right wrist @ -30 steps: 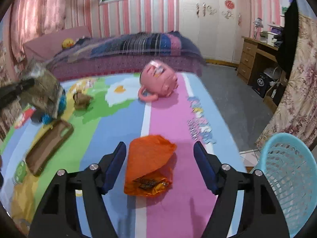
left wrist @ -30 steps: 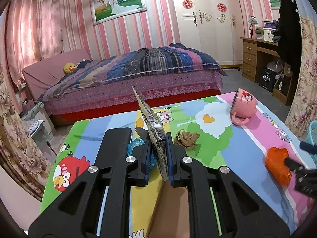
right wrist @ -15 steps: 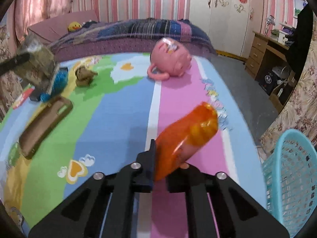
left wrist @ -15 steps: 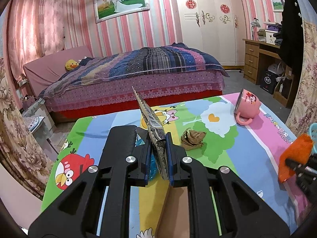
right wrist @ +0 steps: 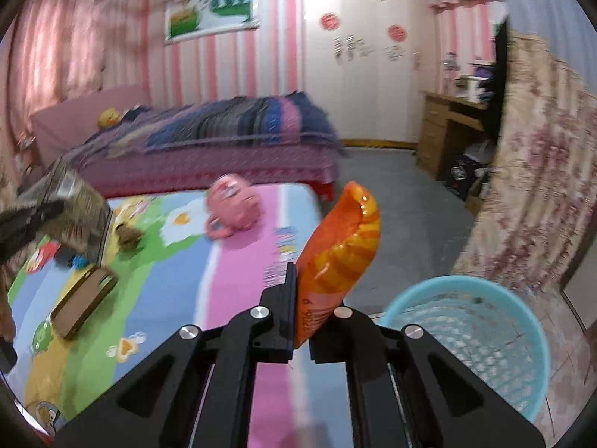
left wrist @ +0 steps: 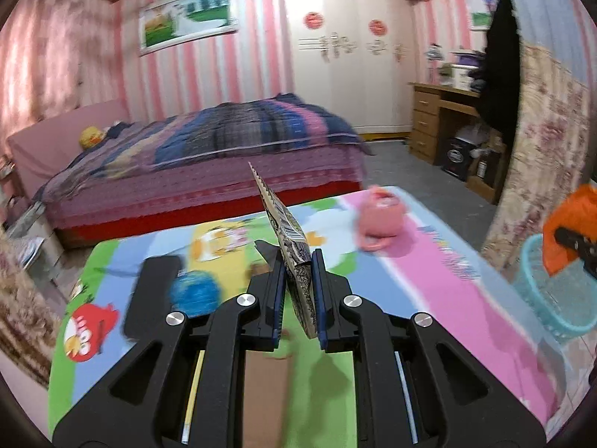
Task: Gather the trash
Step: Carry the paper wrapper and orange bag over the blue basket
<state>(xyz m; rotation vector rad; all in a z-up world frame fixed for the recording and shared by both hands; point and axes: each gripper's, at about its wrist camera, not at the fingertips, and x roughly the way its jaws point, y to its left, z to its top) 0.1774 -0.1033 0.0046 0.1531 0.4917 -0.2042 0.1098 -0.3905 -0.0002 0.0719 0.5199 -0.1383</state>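
Observation:
My left gripper [left wrist: 296, 283] is shut on a flat patterned wrapper [left wrist: 287, 231] with a barcode, held upright above the cartoon-print table [left wrist: 429, 291]. My right gripper [right wrist: 300, 298] is shut on an orange snack bag [right wrist: 339, 246], lifted off the table near its right edge. The light blue mesh trash basket [right wrist: 474, 339] stands on the floor just right of the orange bag; it also shows in the left wrist view [left wrist: 552, 298], with the orange bag [left wrist: 567, 224] above its rim. A crumpled brown scrap [right wrist: 128, 235] lies on the table.
A pink mug [right wrist: 233, 205] lies tipped on the table's far side. A blue ball-like object [left wrist: 194, 293] and a brown phone case [right wrist: 84, 304] lie on the left part. A bed [left wrist: 209, 156] stands behind, a wooden desk [left wrist: 444, 119] at right.
My right gripper closed on the orange bag, lifted it off the table and carried it right, toward the basket. My left gripper swung right with the wrapper still held.

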